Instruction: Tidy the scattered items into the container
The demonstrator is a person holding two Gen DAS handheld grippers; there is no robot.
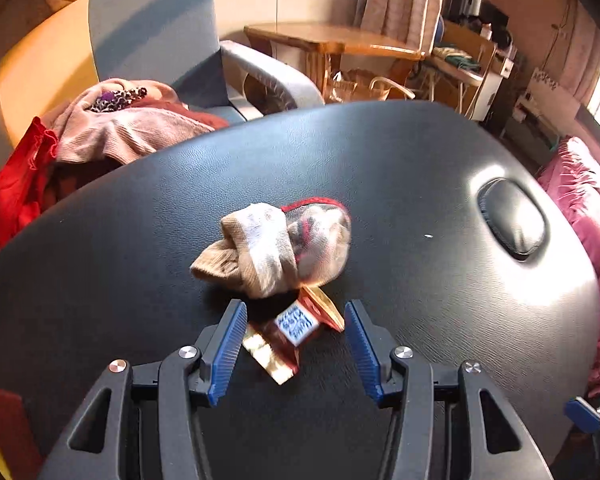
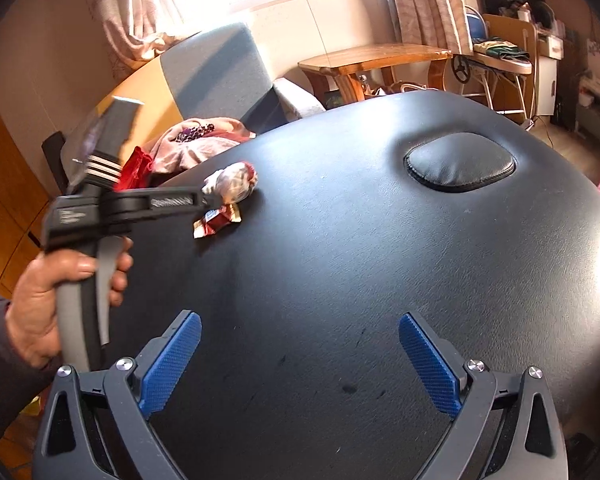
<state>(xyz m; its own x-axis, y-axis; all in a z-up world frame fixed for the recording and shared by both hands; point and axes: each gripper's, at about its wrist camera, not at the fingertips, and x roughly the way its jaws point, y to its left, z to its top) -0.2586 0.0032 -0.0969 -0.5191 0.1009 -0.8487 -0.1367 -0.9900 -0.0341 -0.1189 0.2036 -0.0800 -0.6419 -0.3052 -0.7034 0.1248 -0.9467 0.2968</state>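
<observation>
A rolled beige sock bundle with a red-trimmed mesh pouch [image 1: 274,250] lies on the black padded table [image 1: 380,168]. Just in front of it lies a red and gold snack wrapper [image 1: 292,334]. My left gripper [image 1: 296,312] is open, its blue pads on either side of the wrapper, not touching it. In the right wrist view the same sock bundle [image 2: 234,182] and wrapper [image 2: 217,220] sit far left, with the left gripper tool [image 2: 140,204] held by a hand [image 2: 56,304] reaching to them. My right gripper [image 2: 300,328] is open over bare table, holding nothing. No container is in view.
A grey armchair [image 1: 172,40] with pink and red clothes [image 1: 112,128] stands behind the table's left edge. The table has an oval padded face plug [image 2: 460,164] on the right. A wooden table [image 2: 376,56] and cluttered shelves are farther back. A pink quilt [image 1: 592,220] lies at right.
</observation>
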